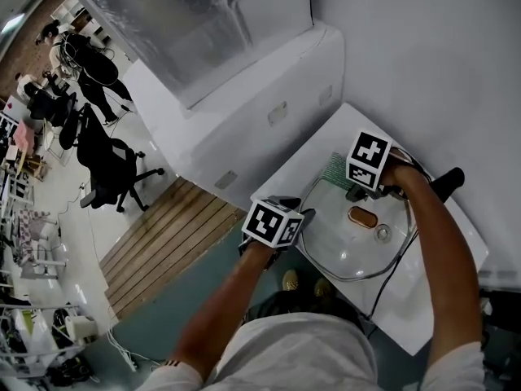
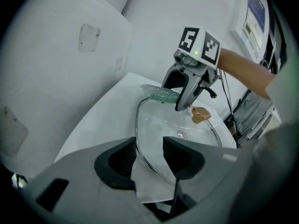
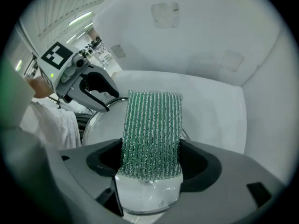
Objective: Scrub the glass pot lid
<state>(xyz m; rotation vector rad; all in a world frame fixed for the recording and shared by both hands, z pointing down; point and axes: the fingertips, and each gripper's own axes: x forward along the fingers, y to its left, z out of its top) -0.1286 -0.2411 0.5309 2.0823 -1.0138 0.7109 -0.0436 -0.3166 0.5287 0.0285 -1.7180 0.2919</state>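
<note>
On a white table [image 1: 411, 304] set into a corner of white walls lies a round glass pot lid [image 1: 342, 235], dome side up. It has a thin metal rim, a copper-coloured handle [image 1: 362, 216] at its middle and a small metal vent hole [image 1: 383, 235] just beside the handle. A person stands over the table with a gripper in each hand, both forearms reaching down to the lid.

The left gripper [image 2: 149, 157] is at the lid's near edge. In the left gripper view its two black pads stand a little apart, with a narrow gap between them. The lid's metal rim runs slantwise across that gap, close to the left pad. Whether the pads actually press on the rim cannot be told.

The right gripper [image 3: 150, 160] is at the far side of the lid, past the handle. Its jaws are closed on a green scrub pad [image 3: 152, 129], a ribbed mesh with a silvery glint. The pad is pinched at its near end and sticks out forward beyond the jaw tips. Its free end lies over the lid's far rim and the table beyond. Glass shows under the jaws in the right gripper view.

Each gripper carries a white cube printed with black square markers. Beyond the table, the head view shows a strip of wooden slats [image 1: 175, 235] on the floor, a black office chair [image 1: 110, 165], and desks further back.
</note>
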